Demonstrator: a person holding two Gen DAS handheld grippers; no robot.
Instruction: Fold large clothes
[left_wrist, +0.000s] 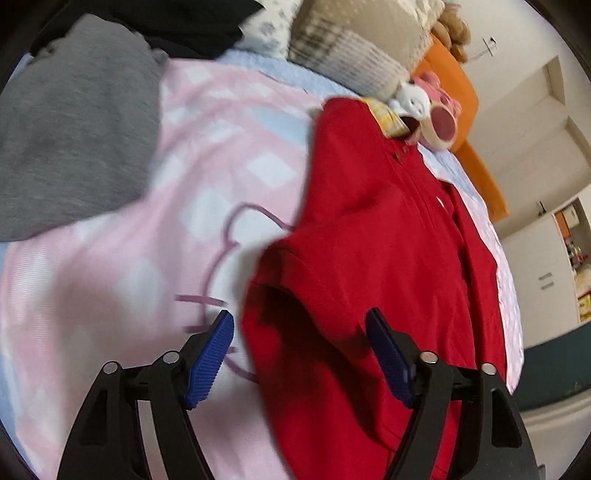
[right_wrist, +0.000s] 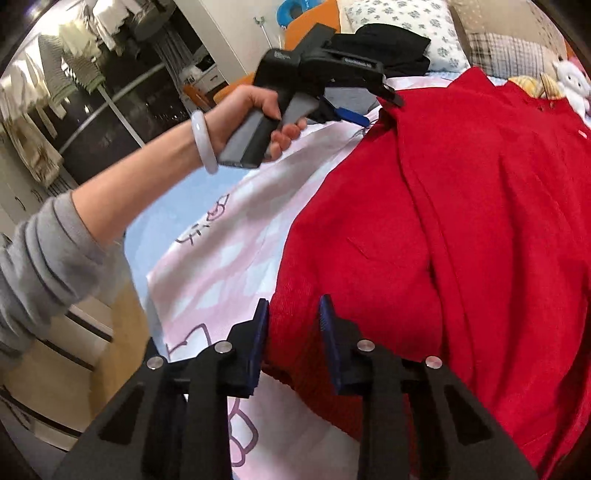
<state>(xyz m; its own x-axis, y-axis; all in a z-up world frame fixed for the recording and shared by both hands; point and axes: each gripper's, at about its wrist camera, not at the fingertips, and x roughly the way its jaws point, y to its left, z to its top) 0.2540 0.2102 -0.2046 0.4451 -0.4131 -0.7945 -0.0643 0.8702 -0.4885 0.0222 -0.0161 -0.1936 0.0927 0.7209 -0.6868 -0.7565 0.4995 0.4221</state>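
Red cloth fills the right half of both views: the red garment (left_wrist: 388, 236) lies spread on a pink checked bedsheet (left_wrist: 147, 240). My left gripper (left_wrist: 301, 354) has its jaws wide apart above the garment's near edge, pads clear of the cloth. My right gripper (right_wrist: 293, 343) has its jaws narrowed around the garment's lower left edge; I cannot tell whether the pads press it. A grey garment (left_wrist: 74, 129) sits upper left
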